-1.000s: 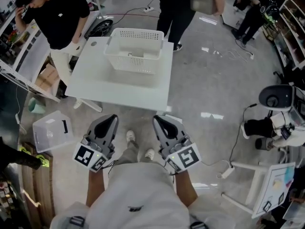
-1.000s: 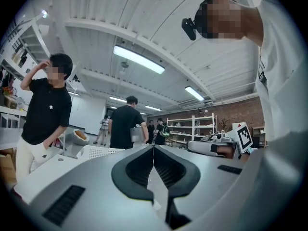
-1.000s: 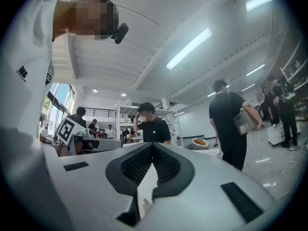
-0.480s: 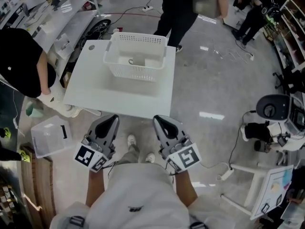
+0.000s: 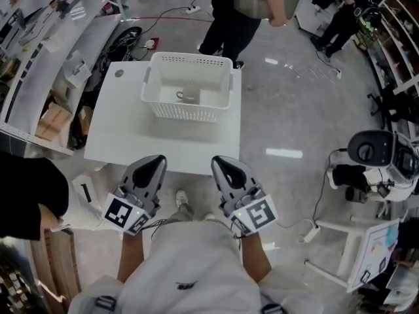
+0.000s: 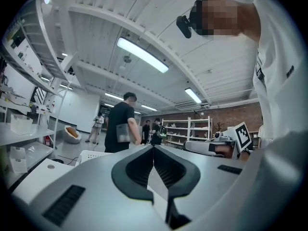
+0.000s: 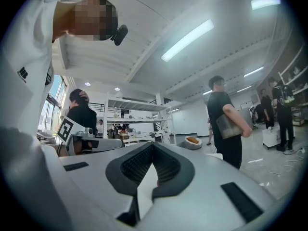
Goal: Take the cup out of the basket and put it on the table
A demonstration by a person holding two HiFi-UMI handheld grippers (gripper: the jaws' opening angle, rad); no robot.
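Observation:
A pale cup (image 5: 188,96) lies inside the white perforated basket (image 5: 188,110), which stands on the far half of the white table (image 5: 131,142). My left gripper (image 5: 154,162) and right gripper (image 5: 221,162) hover side by side just short of the table's near edge, both pointing level toward it. Both are shut with nothing between their jaws. In the left gripper view the tips (image 6: 153,148) meet, with the basket's rim (image 6: 91,154) low at the left. The right gripper view shows closed tips (image 7: 153,146); the cup is hidden in both gripper views.
A person in black (image 5: 245,12) carrying a grey box stands beyond the table's far right corner. Shelving and benches (image 5: 46,44) line the left. A person's dark sleeve (image 5: 29,201) is at the left edge. Robot equipment (image 5: 376,152) and cables lie on the floor at right.
The table and basket have come closer in the head view as I walked toward them with both grippers held in front. The person in black at the left has shifted down to the frame's edge.

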